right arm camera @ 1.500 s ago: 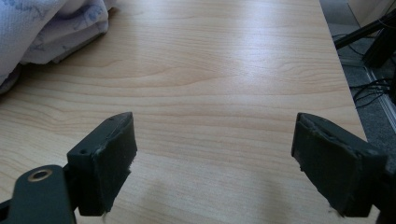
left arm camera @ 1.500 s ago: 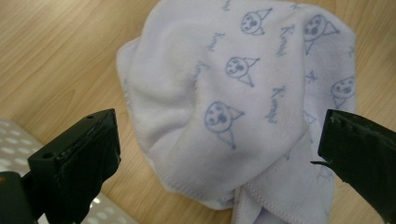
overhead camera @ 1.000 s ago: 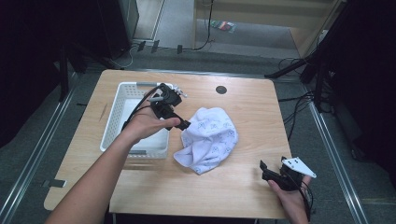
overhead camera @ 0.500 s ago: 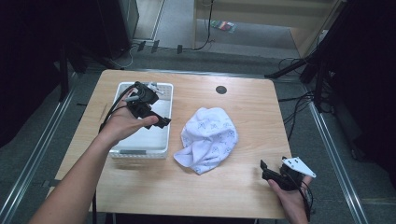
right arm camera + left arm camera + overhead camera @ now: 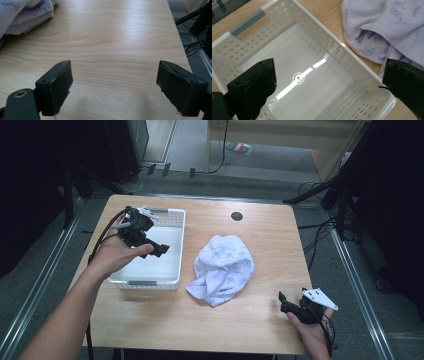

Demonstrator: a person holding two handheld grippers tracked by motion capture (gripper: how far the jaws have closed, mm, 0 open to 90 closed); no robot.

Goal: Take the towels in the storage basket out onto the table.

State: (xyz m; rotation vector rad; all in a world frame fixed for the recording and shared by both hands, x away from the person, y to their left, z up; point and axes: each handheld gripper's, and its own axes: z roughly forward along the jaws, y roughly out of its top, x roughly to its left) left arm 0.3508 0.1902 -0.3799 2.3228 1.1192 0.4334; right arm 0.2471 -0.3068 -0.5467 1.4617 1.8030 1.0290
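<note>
- Quick update: my left claw [image 5: 159,248] has swung off the towel and now hangs over the white basket [image 5: 176,251]. A second ago it was right at the towel's left edge, so that's a clear move to my left.
- Left claw is released, jaws wide apart with nothing between them. In the left gripper view I'm looking straight down into the basket [image 5: 352,57], and its floor is bare and shiny.
- The towel [image 5: 222,269] hasn't budged as far as I can tell. It's a crumpled heap on the worktop [image 5: 250,320], just beside the basket's right wall and not inside it. In the left gripper view a corner of the towel [image 5: 382,27] sits just past the basket rim.
- My right claw [image 5: 284,302] is parked near the front right corner of the worktop, same spot as before. It's also released and empty, jaws spread over bare wood, and in the right gripper view the towel [image 5: 22,15] peeks in at top left.
- What I make of it: if the towel is meant for the basket, nothing has gone in yet. The left claw came away empty, so this looks like lining up on the basket, maybe to shift or steady it, rather than a drop.
- Next I'd guess one claw has to go back for the cloth.
</note>
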